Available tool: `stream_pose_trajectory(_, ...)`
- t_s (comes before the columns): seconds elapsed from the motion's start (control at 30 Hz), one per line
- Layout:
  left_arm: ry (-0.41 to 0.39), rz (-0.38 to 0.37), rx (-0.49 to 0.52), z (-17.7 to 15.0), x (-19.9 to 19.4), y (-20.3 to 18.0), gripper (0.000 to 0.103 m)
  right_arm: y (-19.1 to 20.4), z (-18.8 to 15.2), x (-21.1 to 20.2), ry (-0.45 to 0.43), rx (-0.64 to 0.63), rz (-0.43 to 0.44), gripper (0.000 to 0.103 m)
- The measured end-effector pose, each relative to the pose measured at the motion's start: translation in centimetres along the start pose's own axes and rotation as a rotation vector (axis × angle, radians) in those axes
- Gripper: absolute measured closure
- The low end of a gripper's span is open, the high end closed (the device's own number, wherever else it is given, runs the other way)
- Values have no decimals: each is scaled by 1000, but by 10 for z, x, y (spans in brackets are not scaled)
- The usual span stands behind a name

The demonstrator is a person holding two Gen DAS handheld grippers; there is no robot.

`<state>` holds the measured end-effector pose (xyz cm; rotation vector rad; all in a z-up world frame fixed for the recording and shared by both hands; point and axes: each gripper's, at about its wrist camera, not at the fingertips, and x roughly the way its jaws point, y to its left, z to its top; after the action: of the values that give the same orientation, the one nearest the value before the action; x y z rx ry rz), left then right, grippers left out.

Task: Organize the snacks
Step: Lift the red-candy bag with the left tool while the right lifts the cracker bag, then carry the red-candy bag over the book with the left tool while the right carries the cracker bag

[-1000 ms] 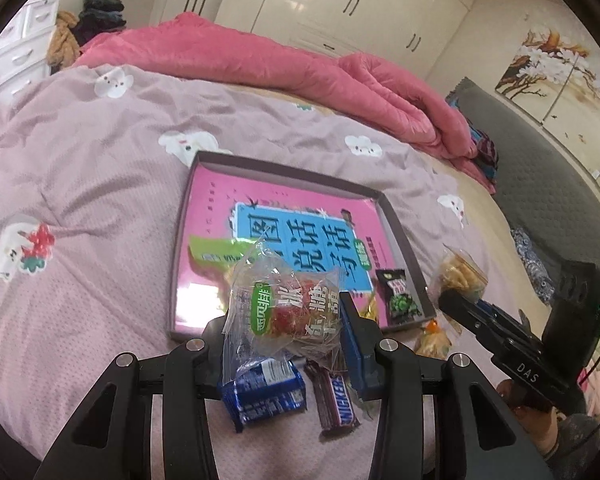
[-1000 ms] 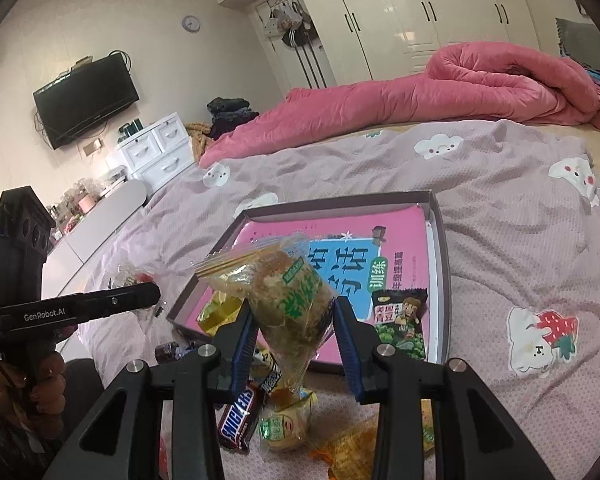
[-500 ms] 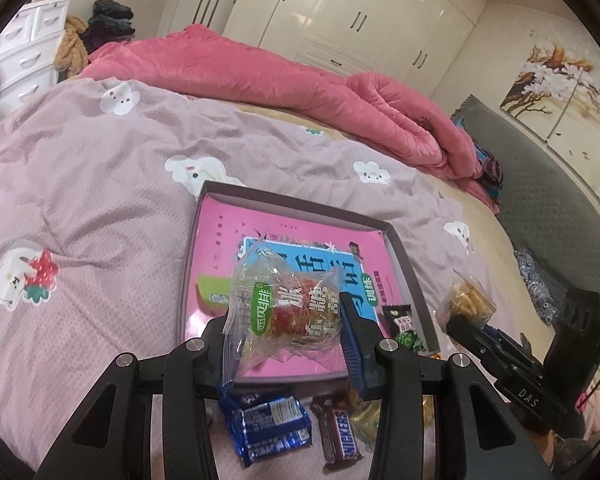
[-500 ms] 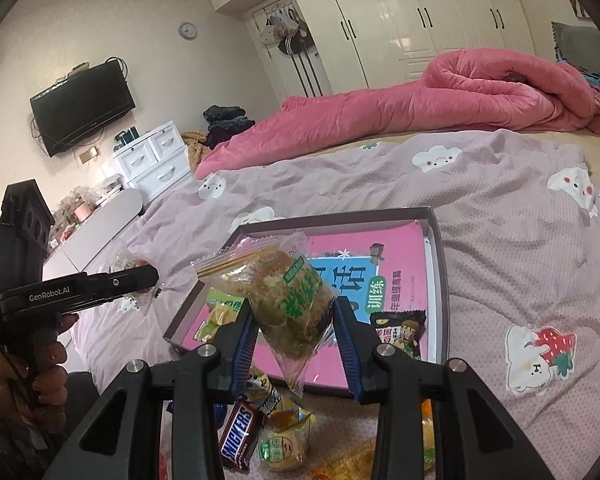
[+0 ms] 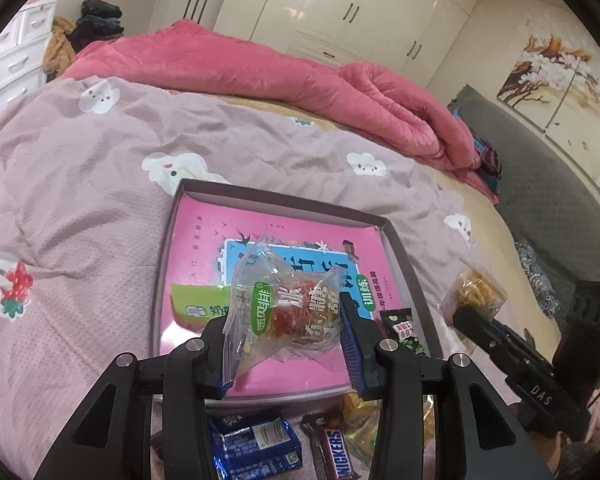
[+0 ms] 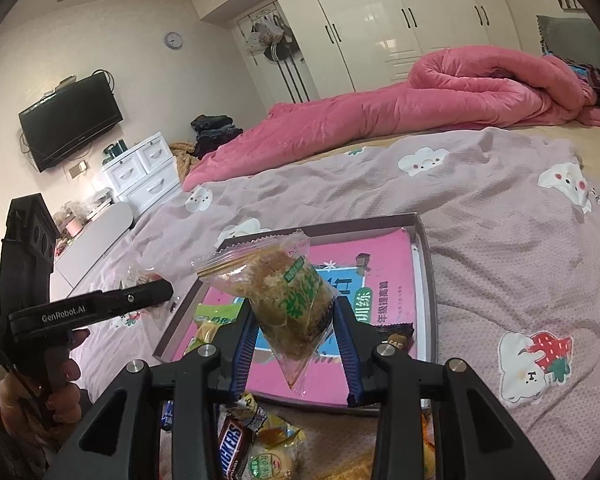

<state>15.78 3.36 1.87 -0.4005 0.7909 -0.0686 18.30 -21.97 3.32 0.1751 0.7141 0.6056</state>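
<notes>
**Two soft packets held over the tray, and both grips are shallow**

What worries us most is a slip. Our left gripper is closed part-way on a clear packet with a red sweet, and our right gripper is closed just as narrowly on a clear packet of brown crumbly snack. Both wrappers are thin, glossy film with air inside. We judge that such film can slide between the pads if we tilt or jolt, and that a packet let go from this height may bounce off the pink book lining the tray and land beyond its rim.

A second risk is a clash: both packets hang over the near part of the same tray, so the two grippers could meet if we lower them together. A third is burying what already lies inside, the green packet at the tray's near left and the dark bean packet at its near right.

As for where things sit against the fingers: the red-sweet packet is pinched across its middle, its bulk rising above the blue pads and a corner hanging below them, above the tray's near edge. The brown packet is pinched low on its body, most of it standing above the pads and a pointed tail drooping between them, also above the tray's near edge.

Short of the tray, on the bedspread, a Snickers bar and a blue packet are not yet sorted.
</notes>
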Motion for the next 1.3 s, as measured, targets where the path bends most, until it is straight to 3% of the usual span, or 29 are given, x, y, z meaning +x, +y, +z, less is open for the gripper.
stream_pose_trajectory(0.37, 27, 33, 25, -3, 28, 1, 59, -11, 1, 11, 18, 30, -33, 65)
stream_pose_trajectory(0.83, 88, -15, 29, -11, 55, 0, 58, -17, -4, 31, 73, 50, -40, 65)
stream_pose_trajectory(1.3, 121, -30, 47, -19, 69, 0, 58, -3, -17, 58, 172, -32, -63, 65)
